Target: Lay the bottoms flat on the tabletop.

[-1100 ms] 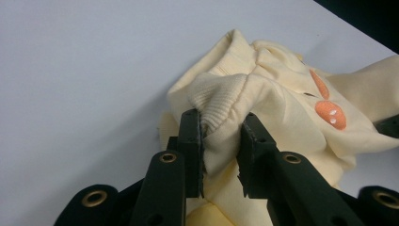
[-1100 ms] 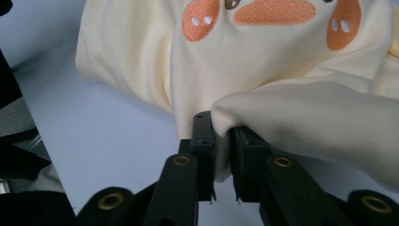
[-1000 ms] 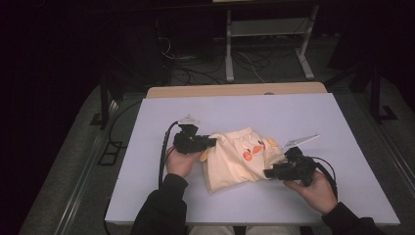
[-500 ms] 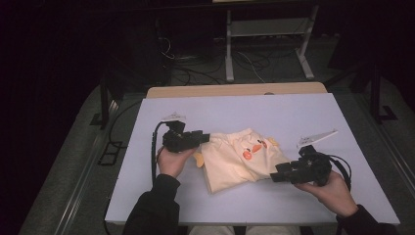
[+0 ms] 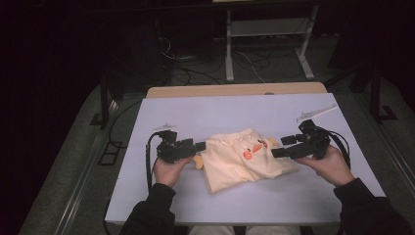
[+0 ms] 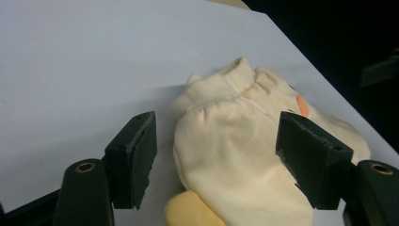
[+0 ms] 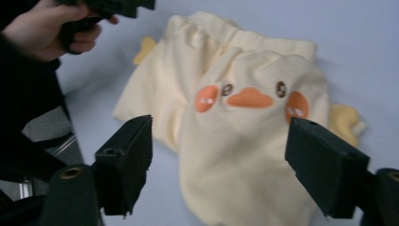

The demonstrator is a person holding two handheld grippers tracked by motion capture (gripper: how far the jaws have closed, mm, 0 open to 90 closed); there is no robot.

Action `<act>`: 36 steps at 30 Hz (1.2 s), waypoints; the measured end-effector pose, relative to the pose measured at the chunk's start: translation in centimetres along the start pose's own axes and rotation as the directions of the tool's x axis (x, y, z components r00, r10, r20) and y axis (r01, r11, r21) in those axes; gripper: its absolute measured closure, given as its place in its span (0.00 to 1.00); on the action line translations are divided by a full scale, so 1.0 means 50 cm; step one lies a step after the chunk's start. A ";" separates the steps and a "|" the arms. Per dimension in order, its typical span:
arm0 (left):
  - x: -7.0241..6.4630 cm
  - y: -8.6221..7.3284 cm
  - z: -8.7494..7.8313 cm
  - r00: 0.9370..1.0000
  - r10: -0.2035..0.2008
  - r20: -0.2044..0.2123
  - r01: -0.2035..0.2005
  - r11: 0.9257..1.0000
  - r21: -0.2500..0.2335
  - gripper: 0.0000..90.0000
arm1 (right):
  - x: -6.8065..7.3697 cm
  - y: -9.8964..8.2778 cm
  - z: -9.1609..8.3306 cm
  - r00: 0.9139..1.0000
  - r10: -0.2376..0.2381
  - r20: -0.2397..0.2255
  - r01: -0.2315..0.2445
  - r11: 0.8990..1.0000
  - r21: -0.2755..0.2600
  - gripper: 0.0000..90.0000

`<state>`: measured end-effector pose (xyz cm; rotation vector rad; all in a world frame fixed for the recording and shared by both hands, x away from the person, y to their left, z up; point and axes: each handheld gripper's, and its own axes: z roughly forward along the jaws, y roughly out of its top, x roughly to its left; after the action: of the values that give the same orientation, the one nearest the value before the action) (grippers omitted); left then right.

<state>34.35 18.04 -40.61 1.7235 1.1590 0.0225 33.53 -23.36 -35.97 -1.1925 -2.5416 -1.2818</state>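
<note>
Yellow garment [image 5: 244, 159] looks folded, I think; left gripper [image 5: 199, 146] and right gripper [image 5: 280, 146] gape wide, holding nothing.

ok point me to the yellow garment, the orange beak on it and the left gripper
yellow garment [image 5: 235, 164], high view, on the plain cloth below the face print
orange beak [image 7: 250, 98], right gripper view, on the middle of the beak patch
left gripper [image 6: 216, 157], left gripper view, midway between its two open jaws
</note>
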 end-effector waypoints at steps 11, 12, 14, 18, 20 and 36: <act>-0.008 -0.037 0.000 0.999 -0.033 0.002 0.033 0.999 0.040 0.36 | -0.082 0.018 0.058 0.994 0.067 0.084 -0.070 0.997 0.024 0.23; -0.005 -0.042 0.002 0.999 -0.038 0.005 0.038 0.998 0.047 0.36 | -0.093 0.018 0.066 0.992 0.077 0.103 -0.079 0.997 0.025 0.23; -0.004 -0.045 0.003 0.999 -0.037 0.002 0.037 0.998 0.052 0.36 | -0.098 0.018 0.069 0.991 0.077 0.112 -0.080 0.996 0.026 0.23; -0.002 -0.051 0.005 0.999 -0.049 0.000 0.049 0.997 0.060 0.36 | -0.124 0.013 0.078 0.987 0.108 0.115 -0.110 0.994 0.012 0.23; 0.000 -0.054 0.006 0.999 -0.050 -0.001 0.050 0.997 0.065 0.36 | -0.128 0.013 0.078 0.987 0.112 0.115 -0.114 0.994 0.005 0.23; 0.011 -0.075 0.039 0.993 -0.098 0.061 0.088 0.985 0.146 0.49 | -0.130 0.001 0.132 0.989 0.094 0.110 -0.104 0.991 0.085 0.32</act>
<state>33.08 17.11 -44.58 1.7791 1.2134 -0.1796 39.91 -22.69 -42.64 -1.3835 -2.5447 -1.0988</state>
